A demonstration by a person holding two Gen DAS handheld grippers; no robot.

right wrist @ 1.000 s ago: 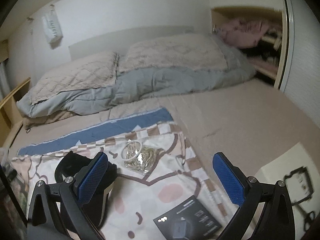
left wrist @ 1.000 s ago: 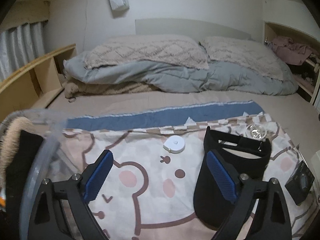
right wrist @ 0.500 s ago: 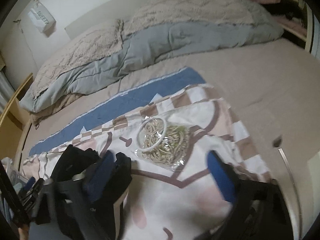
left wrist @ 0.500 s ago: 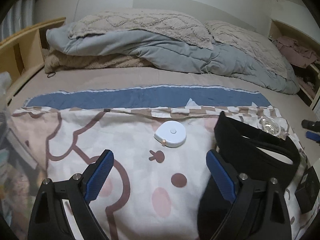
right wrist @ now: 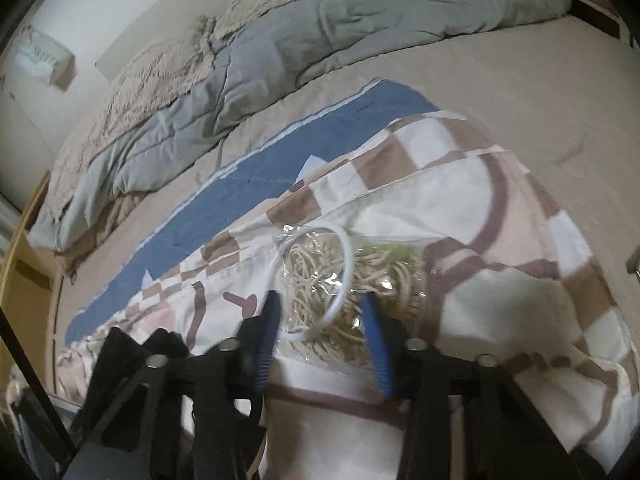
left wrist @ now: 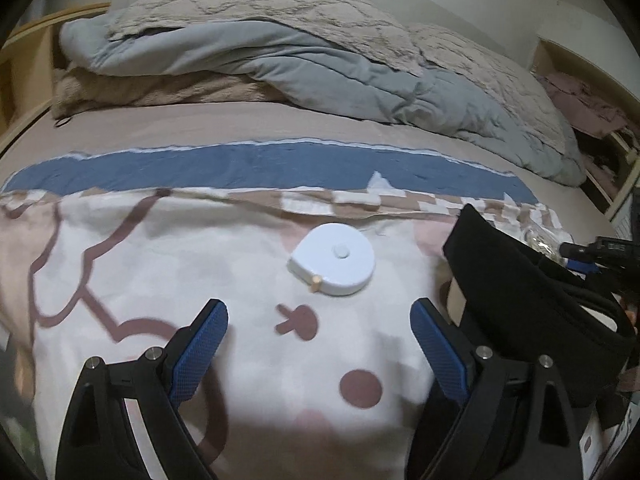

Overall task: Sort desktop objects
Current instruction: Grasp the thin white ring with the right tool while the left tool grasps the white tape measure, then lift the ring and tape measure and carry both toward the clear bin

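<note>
**Tongs over the patterned cloth on the bed**

Bed (left wrist: 280, 120) carries everything here; a cartoon-printed cloth (left wrist: 160, 264) with a blue band (left wrist: 240, 168) along its far edge lies spread on the beige sheet, and a grey duvet (left wrist: 340, 80) with beige pillows is heaped behind it.

Left tongs (left wrist: 319, 330) stand wide, with nothing between the blue pads; they hang over the cloth, tilted downward. A white round tape measure (left wrist: 334, 259) lies flat on the cloth just beyond them, apart from both pads, with its small brass tab turned to the near side. At the right of it lies a black visor cap (left wrist: 520, 280), partly behind the right finger of these tongs; the other tongs show at the far right edge of this view, dark and small.

Right tongs (right wrist: 322, 314) are narrow and their jaws are closing; between the pads lies a clear bag of rubber bands (right wrist: 384, 272), with a white ring (right wrist: 348, 264) on top of it. The near part of the bag and of the ring sits inside the gap; the picture is blurred there, so I cannot tell if the pads press the bag already. The bag rests on the cloth, near its checked border (right wrist: 400, 148).
</note>
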